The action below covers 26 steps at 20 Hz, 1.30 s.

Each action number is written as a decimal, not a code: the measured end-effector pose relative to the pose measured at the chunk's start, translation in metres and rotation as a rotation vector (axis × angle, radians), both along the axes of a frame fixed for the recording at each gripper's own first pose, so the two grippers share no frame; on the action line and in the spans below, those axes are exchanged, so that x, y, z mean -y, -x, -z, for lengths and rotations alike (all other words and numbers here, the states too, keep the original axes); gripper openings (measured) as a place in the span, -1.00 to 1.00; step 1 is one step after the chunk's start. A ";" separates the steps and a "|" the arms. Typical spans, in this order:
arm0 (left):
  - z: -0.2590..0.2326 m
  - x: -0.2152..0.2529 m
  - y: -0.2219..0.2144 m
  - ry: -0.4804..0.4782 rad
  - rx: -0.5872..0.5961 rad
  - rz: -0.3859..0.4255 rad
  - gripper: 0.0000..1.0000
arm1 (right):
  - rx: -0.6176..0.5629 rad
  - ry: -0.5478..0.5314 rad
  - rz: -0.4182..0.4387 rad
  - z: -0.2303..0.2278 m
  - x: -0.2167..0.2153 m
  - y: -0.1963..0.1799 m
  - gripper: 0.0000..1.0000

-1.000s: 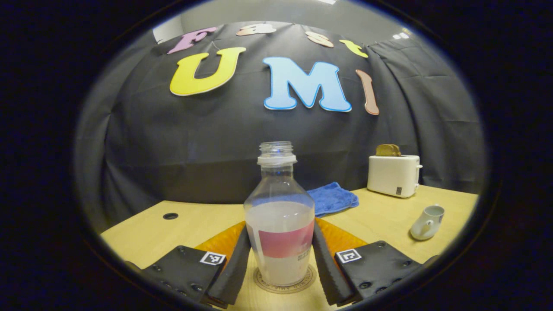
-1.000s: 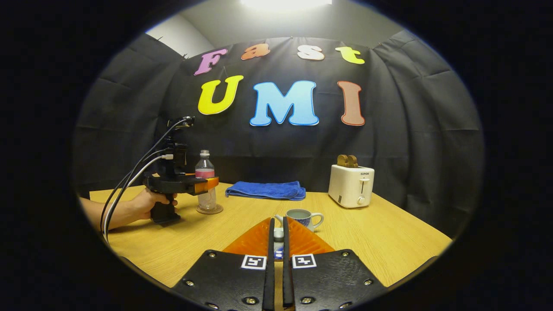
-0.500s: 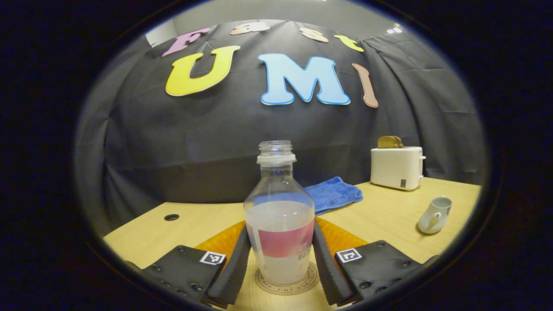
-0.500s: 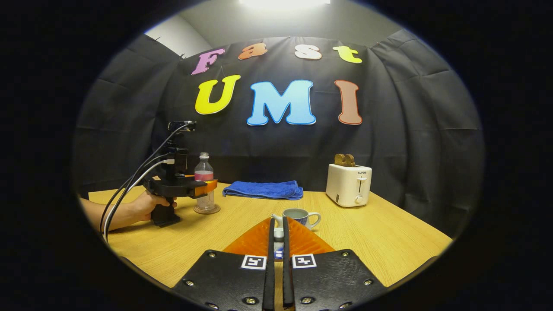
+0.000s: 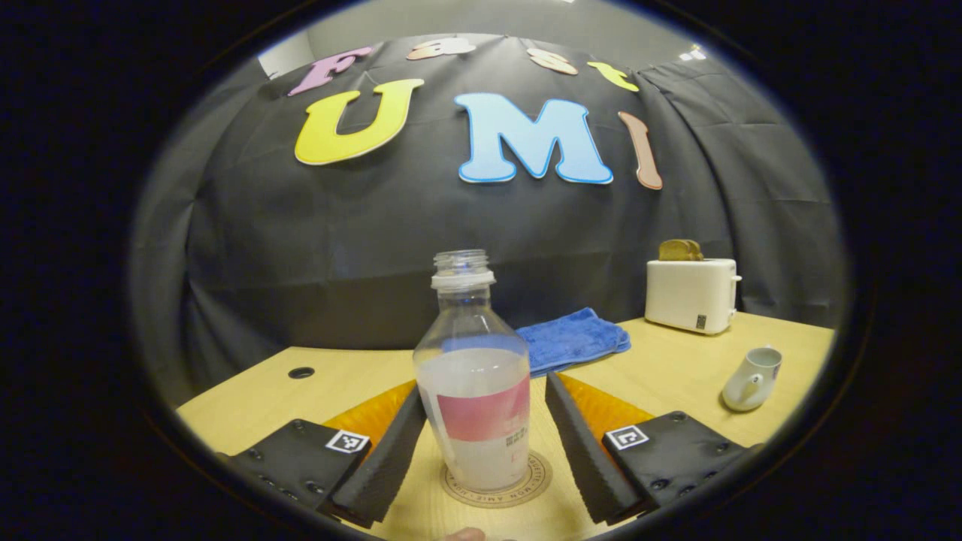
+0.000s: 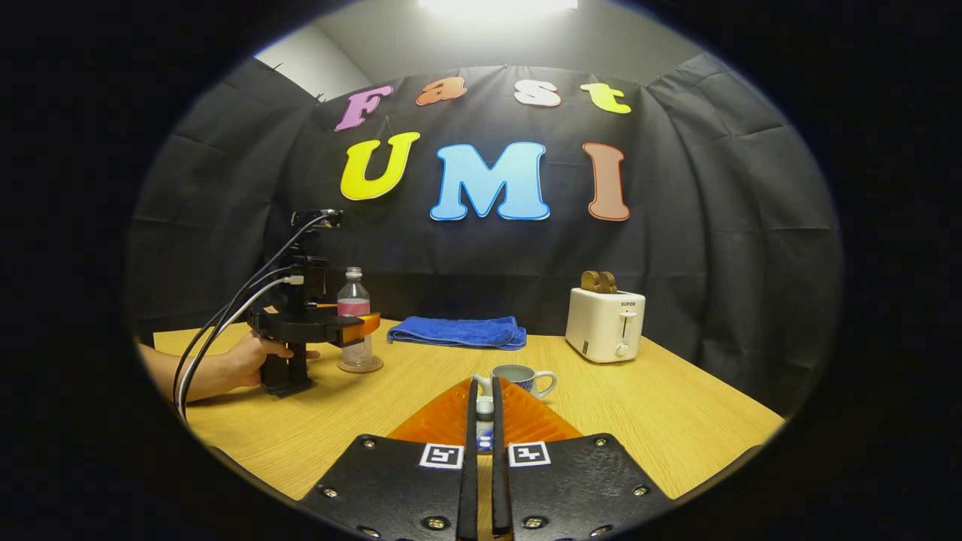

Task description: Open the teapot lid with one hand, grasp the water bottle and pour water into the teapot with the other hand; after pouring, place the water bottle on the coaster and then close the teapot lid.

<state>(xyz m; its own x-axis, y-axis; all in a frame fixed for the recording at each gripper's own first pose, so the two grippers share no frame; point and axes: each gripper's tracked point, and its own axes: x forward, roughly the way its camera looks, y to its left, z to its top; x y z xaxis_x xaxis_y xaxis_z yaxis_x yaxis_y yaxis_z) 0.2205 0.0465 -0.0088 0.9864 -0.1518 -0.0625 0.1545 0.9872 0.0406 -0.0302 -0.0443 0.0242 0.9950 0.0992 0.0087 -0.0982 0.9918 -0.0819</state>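
The water bottle (image 5: 475,391) stands upright on the round coaster (image 5: 497,487), near the left side of the wooden table (image 6: 676,421). It has no cap and is about half full. The left gripper (image 5: 481,443) is around it, but its jaws are opened wide: the left finger is at most just touching the bottle's side, and a clear gap shows between the right finger and the bottle. The bottle therefore seems to be released. In the right gripper view, a hand (image 6: 252,361) holds this gripper by its handle just beside the bottle.

The teapot (image 6: 518,379) sits near the middle of the table, with its top open. The right gripper (image 6: 482,409) is close in front of it. Its jaws are almost closed on a small pale object, probably the teapot lid (image 6: 485,408).

As a judgement, the opening, the pouring and the placing on the coaster look done. What is left is to draw the left gripper away and to put the lid on the teapot.

Farther away lie a blue cloth (image 6: 455,330) and a white toaster (image 6: 605,323).
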 end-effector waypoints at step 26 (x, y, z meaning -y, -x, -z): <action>-0.040 0.005 0.160 0.056 0.100 -0.013 1.00 | 0.005 0.015 0.073 -0.008 0.021 -0.143 -0.85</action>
